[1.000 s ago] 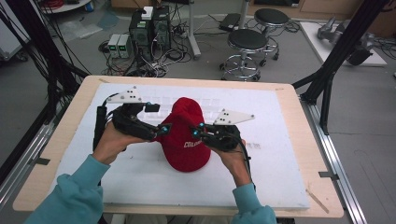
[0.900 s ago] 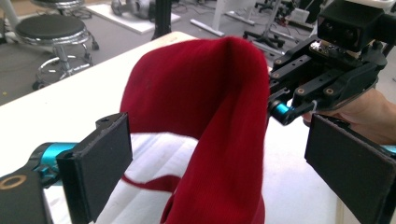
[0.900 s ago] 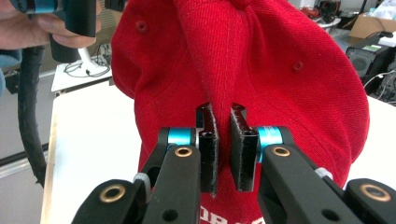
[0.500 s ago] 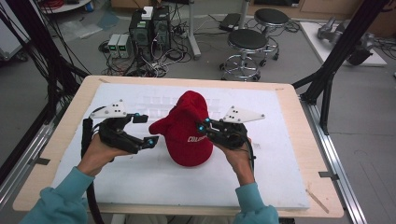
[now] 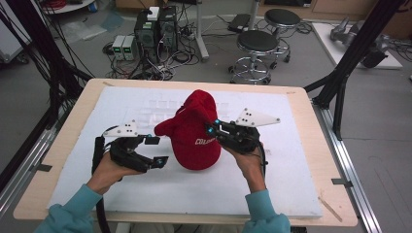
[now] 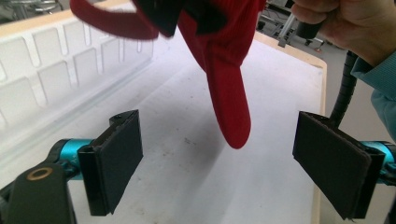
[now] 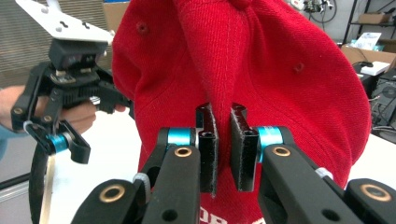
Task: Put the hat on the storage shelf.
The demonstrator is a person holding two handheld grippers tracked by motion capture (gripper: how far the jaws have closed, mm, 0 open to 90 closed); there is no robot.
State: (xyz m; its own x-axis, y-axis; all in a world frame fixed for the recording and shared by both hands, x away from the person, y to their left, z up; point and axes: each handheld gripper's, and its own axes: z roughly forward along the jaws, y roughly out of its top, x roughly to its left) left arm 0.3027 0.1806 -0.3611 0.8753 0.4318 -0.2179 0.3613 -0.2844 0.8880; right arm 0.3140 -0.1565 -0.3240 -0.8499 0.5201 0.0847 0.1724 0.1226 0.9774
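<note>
Right gripper [image 7: 223, 144] clamped on red cap [image 5: 194, 131] fabric, left gripper [image 5: 154, 149] spread wide, empty, beside it

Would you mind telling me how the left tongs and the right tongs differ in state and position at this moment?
The left tongs stand wide open with nothing between the jaws; the right tongs are shut on a fold of the red cap. The left tongs sit apart from the cap, low over the white board; the right tongs hold it raised. Both have black jaws with blue fittings.

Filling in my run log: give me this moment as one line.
right tool: shut on red cap, pinching a fold | left tool: open, free of cap | cap over white foam pad
</note>
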